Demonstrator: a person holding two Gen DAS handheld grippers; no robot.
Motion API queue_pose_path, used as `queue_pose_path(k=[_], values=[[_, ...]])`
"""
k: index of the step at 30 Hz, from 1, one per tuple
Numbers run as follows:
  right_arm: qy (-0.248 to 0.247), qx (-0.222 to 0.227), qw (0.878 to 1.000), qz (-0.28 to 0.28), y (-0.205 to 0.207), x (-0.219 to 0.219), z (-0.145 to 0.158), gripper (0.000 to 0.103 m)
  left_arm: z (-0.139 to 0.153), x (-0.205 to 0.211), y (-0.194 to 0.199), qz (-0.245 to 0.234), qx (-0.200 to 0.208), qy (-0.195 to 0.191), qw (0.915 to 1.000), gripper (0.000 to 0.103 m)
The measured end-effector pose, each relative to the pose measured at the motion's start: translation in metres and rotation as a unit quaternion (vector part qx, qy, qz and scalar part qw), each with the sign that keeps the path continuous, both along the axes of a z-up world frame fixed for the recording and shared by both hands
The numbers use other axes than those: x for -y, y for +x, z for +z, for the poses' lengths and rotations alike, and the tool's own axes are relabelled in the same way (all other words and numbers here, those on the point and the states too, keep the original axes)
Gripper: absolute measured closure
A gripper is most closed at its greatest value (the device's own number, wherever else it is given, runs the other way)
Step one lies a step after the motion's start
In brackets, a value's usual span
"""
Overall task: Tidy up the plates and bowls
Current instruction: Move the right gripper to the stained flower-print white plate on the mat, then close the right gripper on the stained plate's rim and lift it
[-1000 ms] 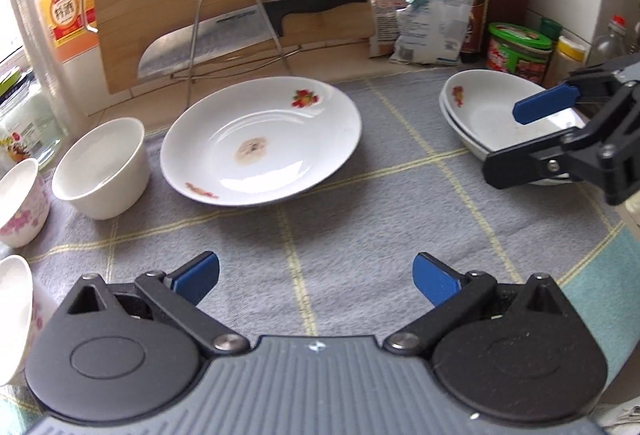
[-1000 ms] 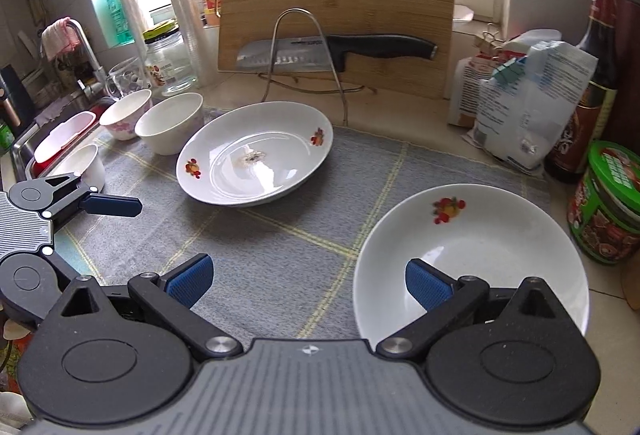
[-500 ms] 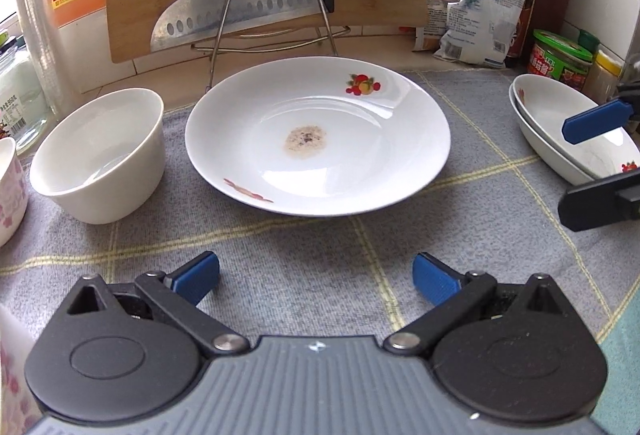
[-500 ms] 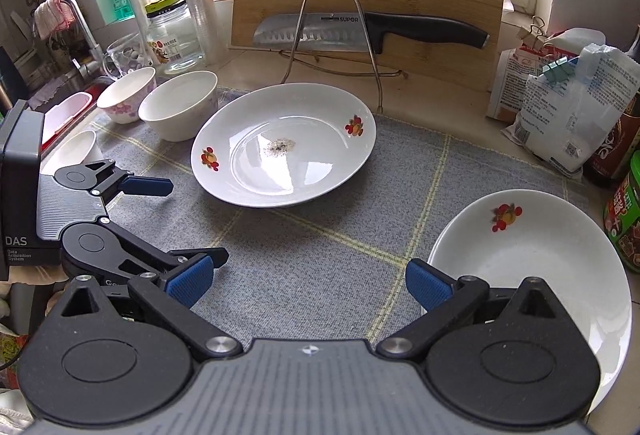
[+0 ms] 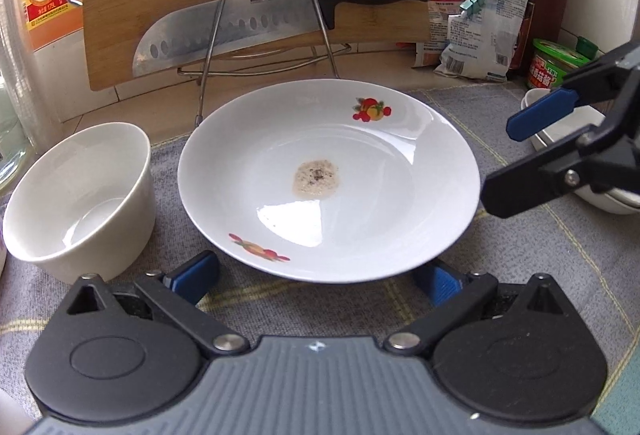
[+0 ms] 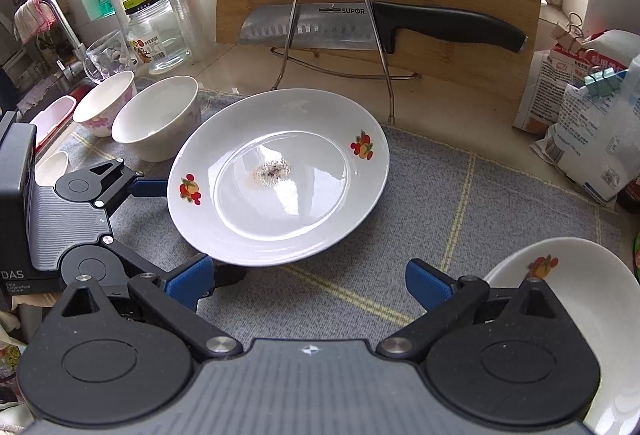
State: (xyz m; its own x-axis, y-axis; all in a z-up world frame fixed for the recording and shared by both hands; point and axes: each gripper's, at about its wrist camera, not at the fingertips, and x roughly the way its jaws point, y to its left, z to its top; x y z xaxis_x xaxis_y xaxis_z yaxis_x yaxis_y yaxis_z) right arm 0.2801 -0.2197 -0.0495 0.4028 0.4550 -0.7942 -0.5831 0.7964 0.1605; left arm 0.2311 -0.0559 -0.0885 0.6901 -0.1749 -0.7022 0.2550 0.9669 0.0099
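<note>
Left wrist view: the left gripper [image 5: 316, 273] spreads wide at the plate [image 5: 328, 179]'s near rim on the grey mat [image 5: 540, 255]; the right gripper [image 6: 308, 281], also wide, sits beside that plate, white bowl [image 5: 80, 195] left.

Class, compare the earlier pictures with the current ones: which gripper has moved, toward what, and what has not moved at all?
The left gripper has closed in on the large plate; its open fingers now reach under the near rim. The right gripper, also open, has edged toward the plate. Nothing is gripped. The plate, white bowl and knife stayed put.
</note>
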Motion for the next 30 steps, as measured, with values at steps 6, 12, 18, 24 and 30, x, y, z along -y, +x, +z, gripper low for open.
queue_pose_path(k=[6, 12, 18, 24, 30], values=[[0.016, -0.034, 0.999, 0.004, 0.036, -0.007, -0.009, 0.000, 0.000, -0.001, 0.000, -0.004, 0.003, -0.001, 1.0000, 0.000], [0.030, -0.076, 0.997, 0.009, 0.067, -0.009, -0.024, 0.000, 0.001, -0.001, 0.000, -0.007, 0.001, -0.001, 1.0000, 0.000], [0.036, -0.095, 0.994, 0.030, 0.089, -0.019, -0.031, 0.000, 0.001, 0.001, 0.001, -0.003, -0.002, -0.001, 1.0000, 0.000], [0.039, -0.096, 0.993, 0.062, 0.108, -0.031, -0.031, 0.000, 0.001, 0.001, 0.000, -0.001, -0.001, -0.001, 1.0000, 0.000], [0.039, -0.095, 0.991, 0.088, 0.124, -0.045, -0.031, 0.000, 0.001, 0.002, -0.002, 0.000, 0.001, -0.001, 1.0000, 0.000]])
